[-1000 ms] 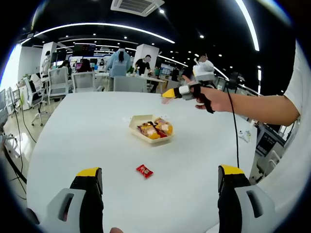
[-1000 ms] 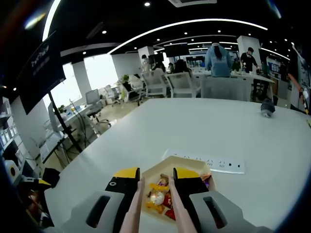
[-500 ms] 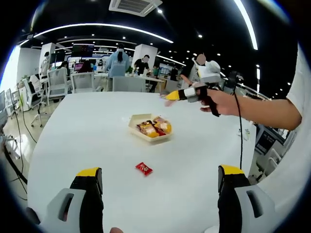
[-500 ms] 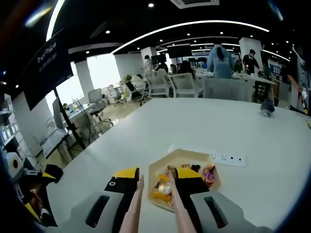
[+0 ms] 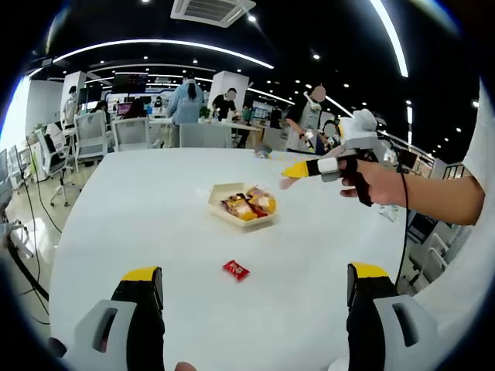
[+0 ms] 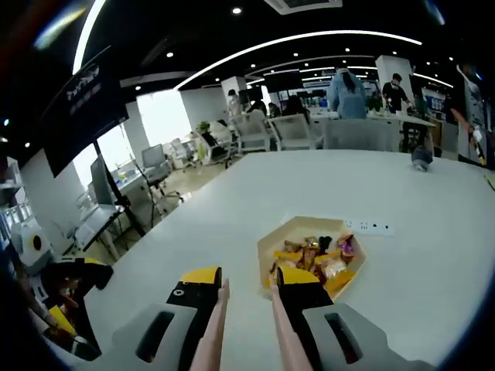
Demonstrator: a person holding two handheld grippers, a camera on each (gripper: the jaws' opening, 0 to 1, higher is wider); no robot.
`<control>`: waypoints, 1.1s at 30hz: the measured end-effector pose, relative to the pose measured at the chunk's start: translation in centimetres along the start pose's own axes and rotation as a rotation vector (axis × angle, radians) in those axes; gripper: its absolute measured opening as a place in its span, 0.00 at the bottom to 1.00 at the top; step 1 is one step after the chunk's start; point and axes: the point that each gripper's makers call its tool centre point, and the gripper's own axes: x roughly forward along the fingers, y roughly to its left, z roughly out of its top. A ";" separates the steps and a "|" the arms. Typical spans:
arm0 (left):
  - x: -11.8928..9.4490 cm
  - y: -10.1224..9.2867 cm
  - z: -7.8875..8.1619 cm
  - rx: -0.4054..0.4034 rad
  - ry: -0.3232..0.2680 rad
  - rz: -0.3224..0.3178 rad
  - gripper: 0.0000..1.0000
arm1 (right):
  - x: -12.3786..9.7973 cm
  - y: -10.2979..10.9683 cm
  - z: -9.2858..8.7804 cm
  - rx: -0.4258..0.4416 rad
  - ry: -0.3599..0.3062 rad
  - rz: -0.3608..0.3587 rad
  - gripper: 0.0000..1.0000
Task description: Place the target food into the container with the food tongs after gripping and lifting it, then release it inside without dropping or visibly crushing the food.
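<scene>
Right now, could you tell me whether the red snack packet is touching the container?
Apart. The left gripper view shows the red snack packet lying alone, with bare white table between it and the container.

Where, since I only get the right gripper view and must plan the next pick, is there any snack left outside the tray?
Observer: One red packet lies on the table, apart from the tray, on the side nearer the left gripper.
Operator: Is my gripper over the tray?
Observer: No. In the left gripper view the right gripper, clamping the tongs, hangs above the table beside the tray, not over it.
Operator: Is the left gripper busy?
Observer: No. Its jaws stand wide apart with nothing between them, low over the table and facing the packet.
</scene>
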 end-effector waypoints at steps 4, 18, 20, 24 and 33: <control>0.1 0.2 0.1 -0.001 0.001 -0.003 0.99 | -0.5 1.4 -0.9 0.001 0.003 -0.002 0.28; 0.4 1.4 0.6 -0.008 -0.003 0.009 0.99 | 0.0 2.6 -2.6 -0.016 0.040 0.003 0.27; 0.3 1.8 0.6 -0.014 -0.004 0.020 0.99 | 0.4 2.7 -2.8 -0.016 0.046 0.005 0.27; 0.2 2.3 0.3 -0.023 0.002 0.032 0.99 | 1.5 3.3 -3.3 -0.027 0.071 0.024 0.27; -1.4 3.4 -0.3 -0.078 -0.013 0.070 1.00 | 5.2 6.2 -5.9 -0.129 0.114 0.040 0.27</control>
